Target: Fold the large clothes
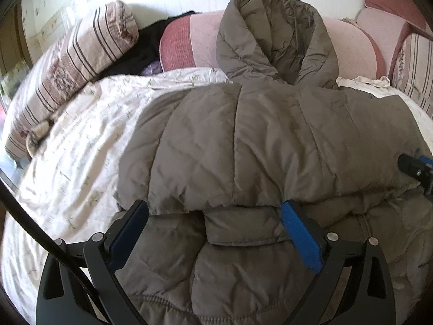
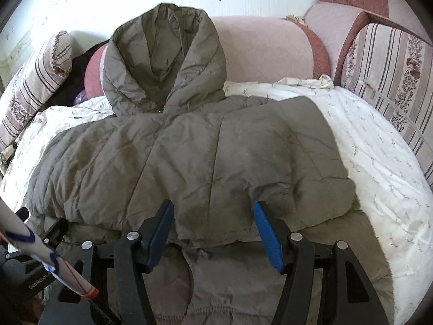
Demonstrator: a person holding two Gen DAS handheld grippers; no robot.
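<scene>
Holding both grippers wide open, gripping nothing — left gripper [image 1: 215,233], right gripper [image 2: 213,230] at the jacket [image 2: 189,157] near hem. You risk pinching one puffy layer — fold springs back.

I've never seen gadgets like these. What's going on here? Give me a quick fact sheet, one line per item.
Setting: a bed with a white sheet
Garment: grey-brown puffy jacket lying flat, its lower part folded up over the body
Hood: hood propped against a pink cushion
Left hand-held gripper: open, its blue pads either side of the folded edge
Right hand-held gripper: open, at the same folded edge
Nearby: striped pillow on the left, striped cushion on the right
Progress: partly folded; hood not yet folded in
</scene>
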